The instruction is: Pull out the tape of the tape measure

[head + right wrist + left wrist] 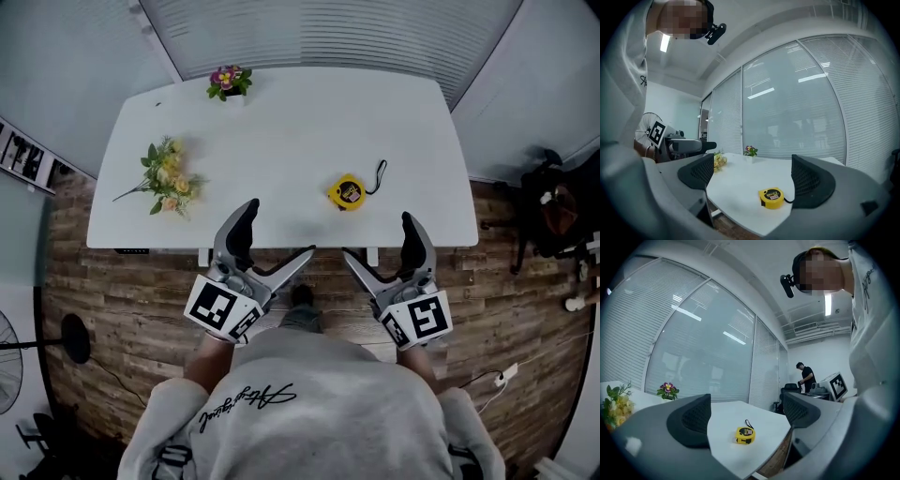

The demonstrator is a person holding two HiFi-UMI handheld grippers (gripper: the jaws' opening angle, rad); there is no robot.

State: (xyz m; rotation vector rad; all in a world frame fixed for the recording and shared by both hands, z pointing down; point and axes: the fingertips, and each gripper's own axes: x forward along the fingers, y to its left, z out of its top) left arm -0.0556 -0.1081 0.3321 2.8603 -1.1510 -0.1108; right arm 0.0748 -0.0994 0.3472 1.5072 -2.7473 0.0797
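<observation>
Yellow tape measure (347,192) lies right of centre on the table (281,141); left gripper (278,234) and right gripper (377,236) gape wide, empty; case likely light, slippery; clamp its sides, pinch the tape's tip.

Lighting: bright, even, cool. Source: ceiling strip light (828,304) above you, mirrored as streaks in the glass wall (708,357). Shadows: faint, soft, beneath the tape measure (347,192). Distortion: your gripper views bulge heavily, corners black. Focus: close foreground slightly soft.
</observation>
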